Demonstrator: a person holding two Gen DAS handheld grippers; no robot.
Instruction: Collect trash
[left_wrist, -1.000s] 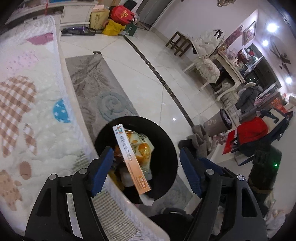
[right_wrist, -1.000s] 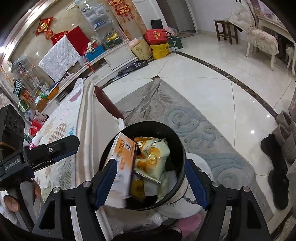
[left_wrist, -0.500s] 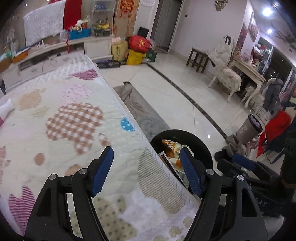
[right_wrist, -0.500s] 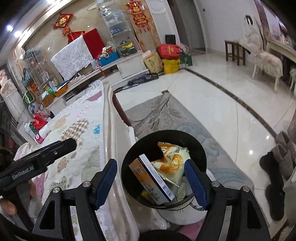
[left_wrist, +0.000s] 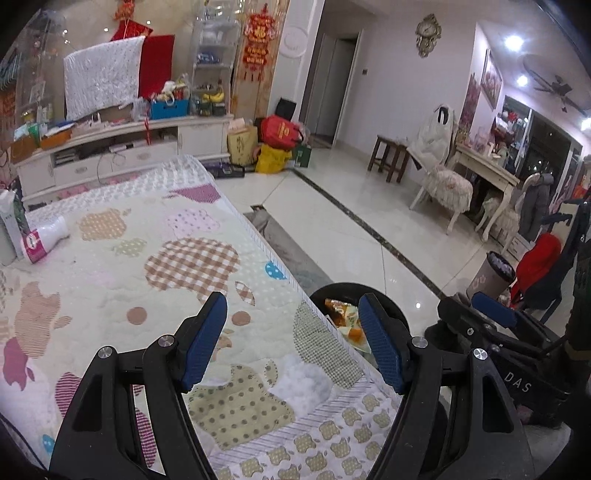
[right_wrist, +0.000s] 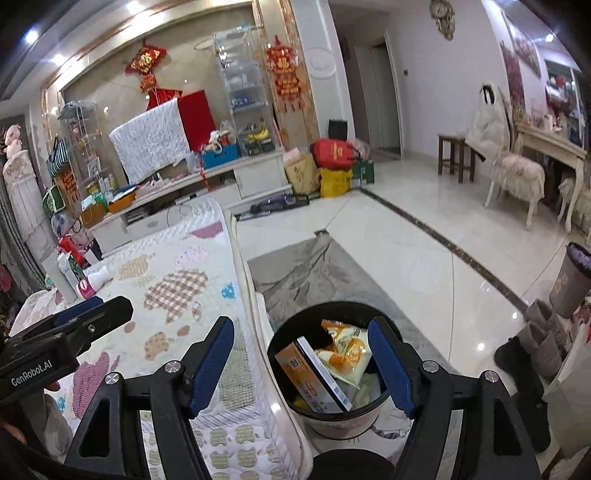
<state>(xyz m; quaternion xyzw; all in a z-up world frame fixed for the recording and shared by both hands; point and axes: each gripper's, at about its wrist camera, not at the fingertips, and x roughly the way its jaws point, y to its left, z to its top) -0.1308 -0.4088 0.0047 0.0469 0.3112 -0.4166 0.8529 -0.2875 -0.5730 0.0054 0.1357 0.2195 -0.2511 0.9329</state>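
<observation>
Partly behind the quilt's (left_wrist: 207, 266) edge, the bin (left_wrist: 334, 290), contents mostly hidden.

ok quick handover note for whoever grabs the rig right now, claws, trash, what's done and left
Left claw: open, empty, over the quilt.
Right claw: open, empty, above the bin on the floor beside the bed.
Done: the orange box and snack bag are in the bin.
Left: a white bottle lies at the quilt's far end beside an upright carton; probably next, if they are trash.
</observation>
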